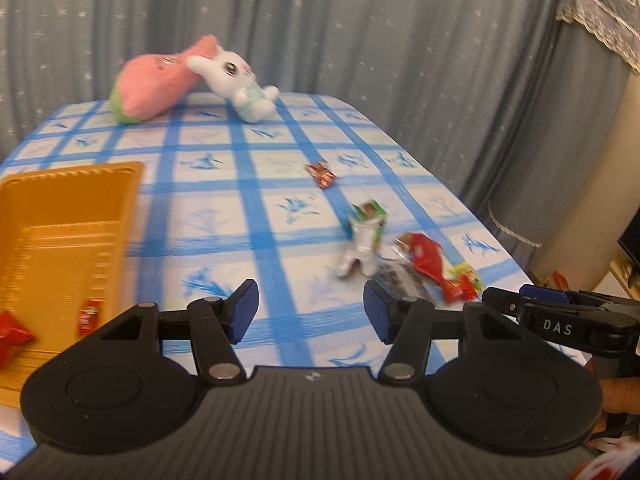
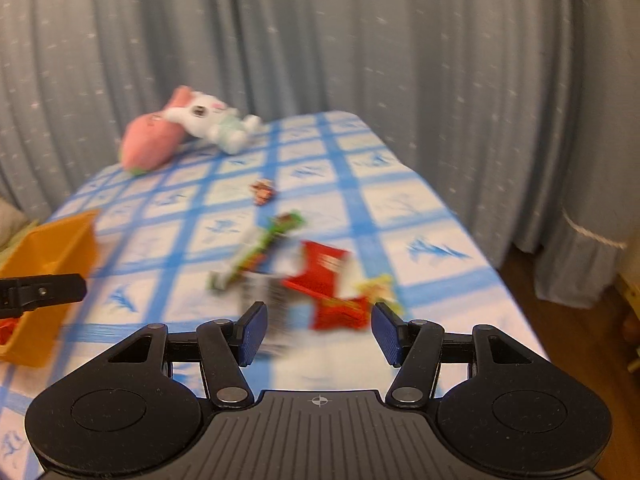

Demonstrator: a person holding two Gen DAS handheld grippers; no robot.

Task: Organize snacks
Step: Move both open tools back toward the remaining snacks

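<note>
An orange tray (image 1: 72, 216) stands at the table's left with two red snack packets (image 1: 89, 316) inside; it also shows in the right wrist view (image 2: 56, 248). Loose snacks lie on the blue checked cloth: a small red-brown packet (image 1: 321, 174), a white-and-green packet (image 1: 366, 240), and a red packet (image 1: 430, 262) on a clear wrapper. My left gripper (image 1: 310, 312) is open and empty above the cloth. My right gripper (image 2: 320, 330) is open and empty, just short of the red packet (image 2: 328, 280) and the green-white packet (image 2: 260, 248). The right wrist view is blurred.
A pink plush (image 1: 154, 84) and a white rabbit plush (image 1: 236, 80) lie at the table's far edge. Grey curtains hang behind. A covered cabinet (image 1: 596, 80) stands to the right. The table's right edge drops off near the snacks.
</note>
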